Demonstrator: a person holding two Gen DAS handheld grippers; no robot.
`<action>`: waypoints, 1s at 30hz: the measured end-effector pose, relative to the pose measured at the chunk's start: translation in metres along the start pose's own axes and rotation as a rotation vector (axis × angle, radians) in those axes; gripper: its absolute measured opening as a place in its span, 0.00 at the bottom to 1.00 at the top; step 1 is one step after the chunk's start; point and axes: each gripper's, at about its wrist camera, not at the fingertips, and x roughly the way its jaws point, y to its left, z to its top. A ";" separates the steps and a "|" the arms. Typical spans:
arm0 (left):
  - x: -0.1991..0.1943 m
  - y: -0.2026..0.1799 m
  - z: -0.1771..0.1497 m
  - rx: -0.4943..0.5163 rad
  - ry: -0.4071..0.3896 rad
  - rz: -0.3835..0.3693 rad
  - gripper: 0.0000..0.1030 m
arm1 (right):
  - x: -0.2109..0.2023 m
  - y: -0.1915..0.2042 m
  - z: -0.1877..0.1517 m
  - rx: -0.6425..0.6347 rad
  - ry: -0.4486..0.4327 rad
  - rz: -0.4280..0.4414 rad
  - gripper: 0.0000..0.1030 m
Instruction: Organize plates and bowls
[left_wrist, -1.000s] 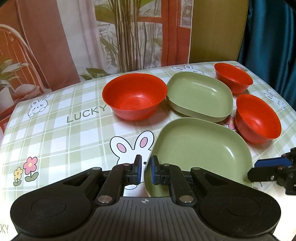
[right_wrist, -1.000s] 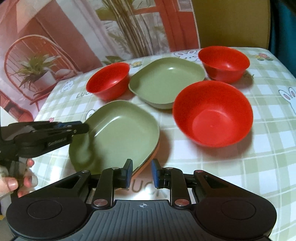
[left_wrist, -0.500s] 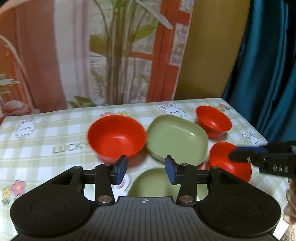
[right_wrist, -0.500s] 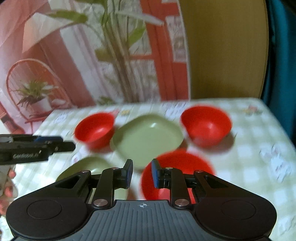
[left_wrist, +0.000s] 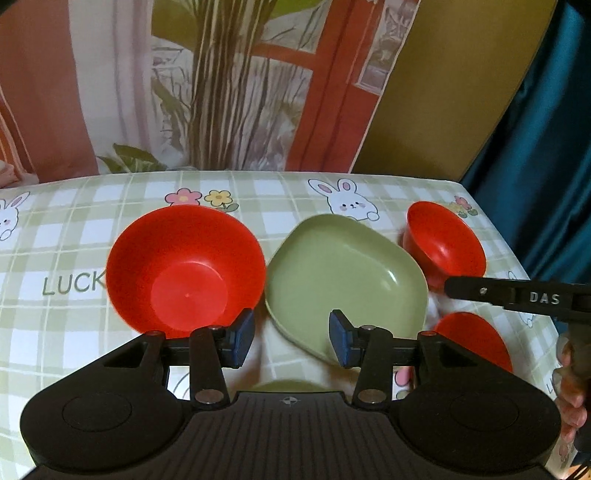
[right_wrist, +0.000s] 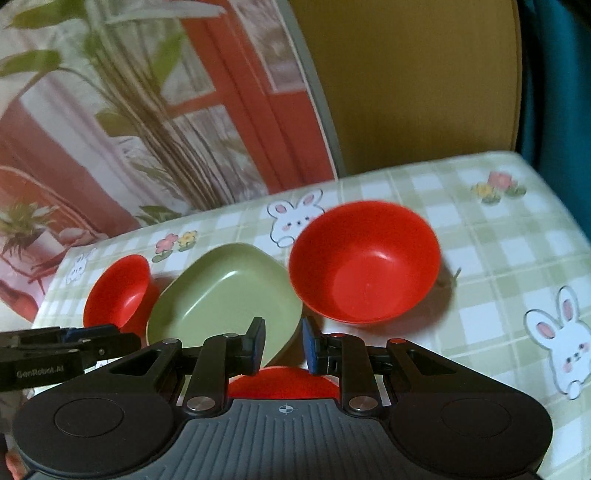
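Red bowls (left_wrist: 184, 269) flank a green plate (left_wrist: 345, 280) on the checked bench (left_wrist: 66, 332). Left tool (left_wrist: 291, 338) hovers half open and empty, apparently lining up the next pickup; right tool (right_wrist: 283, 345), narrowly parted, holds nothing.

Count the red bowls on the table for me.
3. One large red plastic bowl sits left of the green plate, a second red bowl at the far right corner, a third red bowl near right, partly hidden behind the left gripper's body.
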 end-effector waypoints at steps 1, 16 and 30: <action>0.001 -0.001 0.001 0.006 0.003 0.003 0.45 | 0.003 0.000 0.001 0.006 0.006 0.001 0.21; 0.017 0.011 0.009 -0.064 0.039 0.016 0.45 | 0.032 -0.003 0.009 0.076 0.070 0.000 0.20; 0.033 0.007 0.006 -0.044 0.040 0.032 0.13 | 0.047 0.001 0.008 0.060 0.079 -0.048 0.10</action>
